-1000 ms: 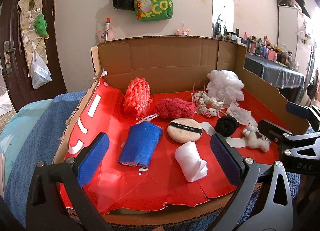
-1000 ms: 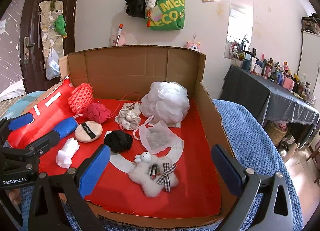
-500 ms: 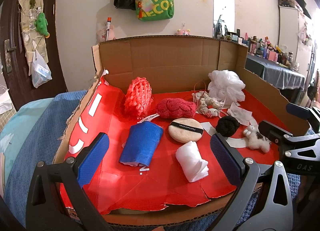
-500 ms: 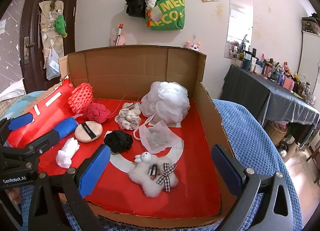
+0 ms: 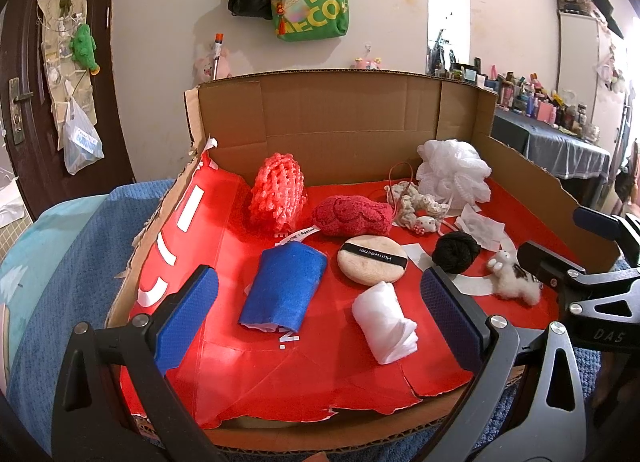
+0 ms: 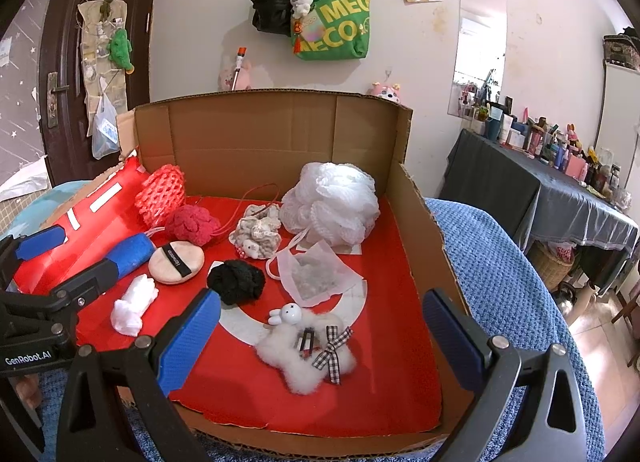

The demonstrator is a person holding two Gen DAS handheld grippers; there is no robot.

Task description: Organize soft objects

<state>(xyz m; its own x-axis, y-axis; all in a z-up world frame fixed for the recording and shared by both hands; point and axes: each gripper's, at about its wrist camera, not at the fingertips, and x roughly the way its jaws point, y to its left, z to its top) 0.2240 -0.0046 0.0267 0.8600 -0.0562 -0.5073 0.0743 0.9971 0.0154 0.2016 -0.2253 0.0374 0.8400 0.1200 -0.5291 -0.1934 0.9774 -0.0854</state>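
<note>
From the left wrist, the left tongs point(image 5: 318, 320) hang spread and empty over the near edge of the box point(image 5: 340, 118), where a blue roll point(image 5: 285, 289), puff point(image 5: 372, 264) and white roll point(image 5: 386, 322) lie on the red liner point(image 5: 280, 374), apart from each other. From the right wrist, the right tongs point(image 6: 320, 336) are spread too, holding nothing, above a white plush point(image 6: 306, 354), which seems to carry a checked bow, with a black ball point(image 6: 237, 280), a pouch point(image 6: 316, 276) and a white loofah point(image 6: 330, 202) beyond.
</note>
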